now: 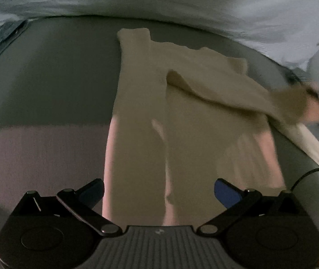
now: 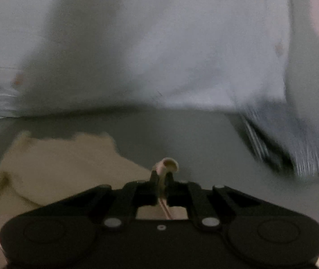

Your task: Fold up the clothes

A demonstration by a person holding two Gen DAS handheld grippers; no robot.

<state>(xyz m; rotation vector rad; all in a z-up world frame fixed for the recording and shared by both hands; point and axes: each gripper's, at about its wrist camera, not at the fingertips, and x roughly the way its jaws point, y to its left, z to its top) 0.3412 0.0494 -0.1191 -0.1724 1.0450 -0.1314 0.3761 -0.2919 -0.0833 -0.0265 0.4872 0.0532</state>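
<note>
A cream knitted sweater (image 1: 141, 103) lies lengthwise on the grey bed surface (image 1: 47, 78). My left gripper (image 1: 159, 192) hangs open above its near end, its blue-padded fingers spread wide and nothing between them. One sleeve (image 1: 226, 89) is drawn across the body toward the right, where a blurred hand and my right gripper (image 1: 312, 103) hold its end. In the right wrist view the right gripper (image 2: 162, 176) is shut on a small pinch of cream fabric (image 2: 169, 164), which sticks up between its tips. The sweater (image 2: 58, 168) lies to its left.
White bedding (image 1: 182, 0) is piled along the far side, also seen as blurred white bedding (image 2: 137, 44) ahead of the right gripper. A dark blurred object (image 2: 267, 148) lies at the right. A black cable (image 1: 305, 174) curves in at the right edge.
</note>
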